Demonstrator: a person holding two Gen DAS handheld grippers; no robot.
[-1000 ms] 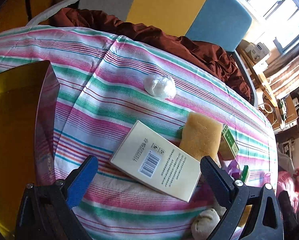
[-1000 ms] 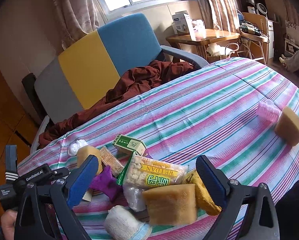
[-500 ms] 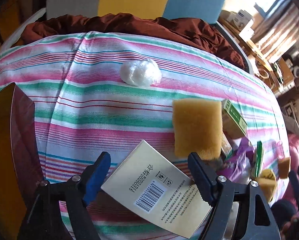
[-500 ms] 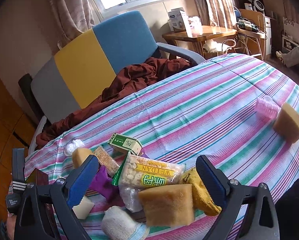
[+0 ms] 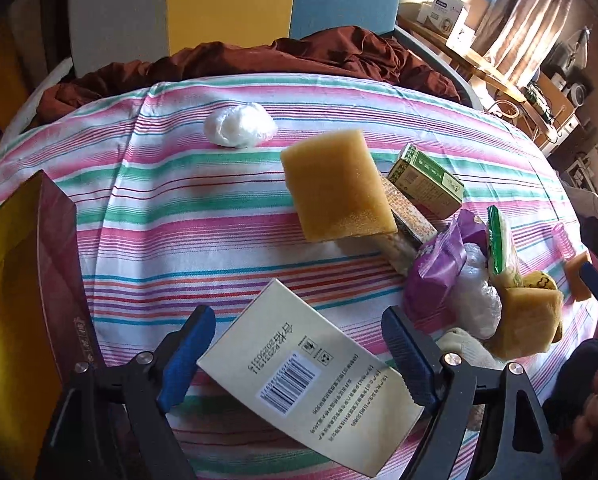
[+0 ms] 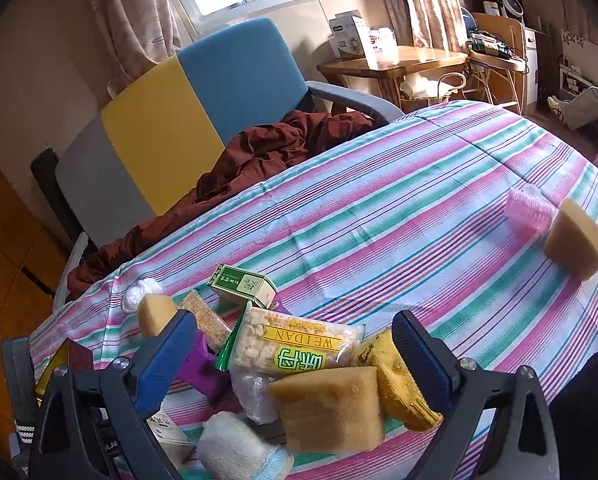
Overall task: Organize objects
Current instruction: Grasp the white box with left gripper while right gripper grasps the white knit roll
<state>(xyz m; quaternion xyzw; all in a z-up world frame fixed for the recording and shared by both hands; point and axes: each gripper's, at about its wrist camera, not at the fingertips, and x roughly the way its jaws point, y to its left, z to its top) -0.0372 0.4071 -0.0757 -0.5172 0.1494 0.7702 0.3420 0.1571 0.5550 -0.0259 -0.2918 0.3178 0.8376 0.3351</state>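
My left claw (image 5: 299, 356) hangs spread over the cream box (image 5: 311, 384), jaws having just been opening a bit wider, blue pads either side of the box but no press that I can see, so nothing is pinched yet. The box lies flat, barcode face up, turned at an angle across my jaws, which is likely why I am lined up over its narrower span. At 9 o'clock sits the open yellow-lined box (image 5: 15, 300) with the dark red wall, probably the place things go, so the cream box is kept close to it. At 12 o'clock the white wrapped ball (image 5: 239, 124) sits alone; at 1 o'clock the tan sponge (image 5: 335, 188) leans propped on the cracker pack (image 5: 409, 220), with the green carton (image 5: 427, 184) just behind. My right claw (image 6: 295, 360) is spread too, empty, parked above the heap: the WEIDAN snack bag (image 6: 295, 344) lies on top, a second sponge (image 6: 331, 408) at 6 o'clock, a yellow knit thing (image 6: 399, 380) at 4 o'clock. I judge it waits there so the two hands stay apart. Far at 2 o'clock a pink ribbed cup (image 6: 529, 212) touches a third sponge (image 6: 575, 240), stragglers on the striped surface (image 6: 379, 208).
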